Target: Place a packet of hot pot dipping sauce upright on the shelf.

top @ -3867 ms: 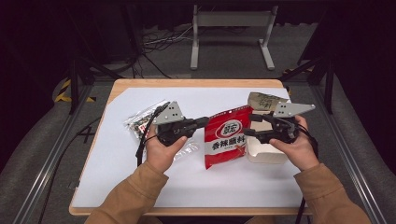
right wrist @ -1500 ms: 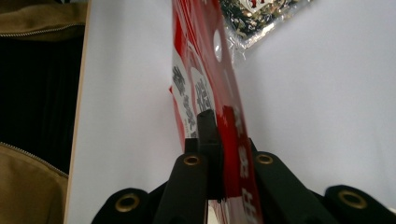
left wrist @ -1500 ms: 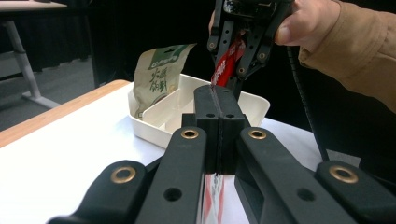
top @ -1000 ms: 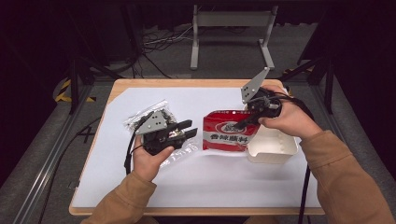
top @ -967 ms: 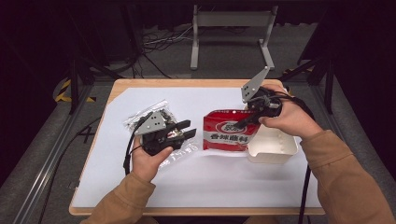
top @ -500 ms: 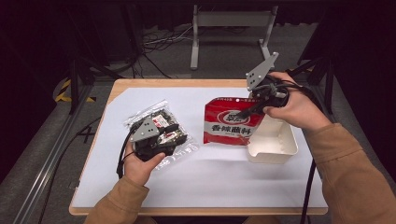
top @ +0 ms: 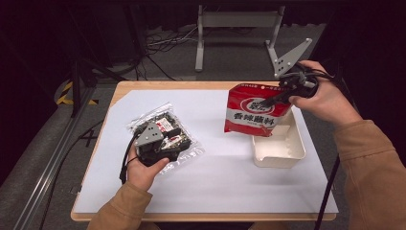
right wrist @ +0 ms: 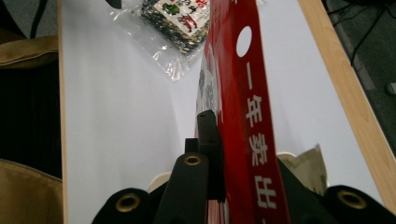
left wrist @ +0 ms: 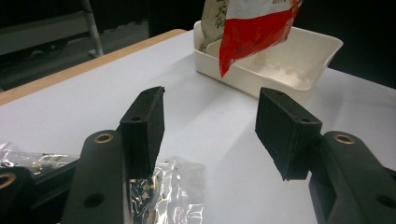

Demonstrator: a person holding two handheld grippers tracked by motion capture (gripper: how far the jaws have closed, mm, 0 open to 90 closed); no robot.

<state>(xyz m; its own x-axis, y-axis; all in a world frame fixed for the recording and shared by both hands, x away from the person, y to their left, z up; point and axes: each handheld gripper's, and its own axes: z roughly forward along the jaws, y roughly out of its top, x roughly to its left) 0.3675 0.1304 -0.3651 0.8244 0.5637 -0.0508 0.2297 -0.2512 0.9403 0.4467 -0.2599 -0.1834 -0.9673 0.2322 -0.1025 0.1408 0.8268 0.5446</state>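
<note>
Inventory, taking the white rectangular plastic tray (top: 278,152) as landmark.

Red foil sachet with white Chinese lettering (top: 257,111): hangs upright over the tray's far end, its lower edge just above or at the rim; contact cannot be told. A beige packet (left wrist: 211,21) already stands in the tray's far corner.

Right gripper (top: 283,94): jaws clamped on the red sachet's top edge, seen edge-on in the right gripper view (right wrist: 247,116).

Left gripper (left wrist: 210,126): well to the left of the tray, jaws have just been opening, pads apart with nothing between them. It rests over the clear plastic bag of dark snacks (top: 165,136), which lies flat on the white sheet covering the wooden table (top: 201,85).

Step in hand, by judgement: carrying the red sachet into the tray. Next move calls for lowering it inside the rim beside the beige packet, then parting the right jaws.
</note>
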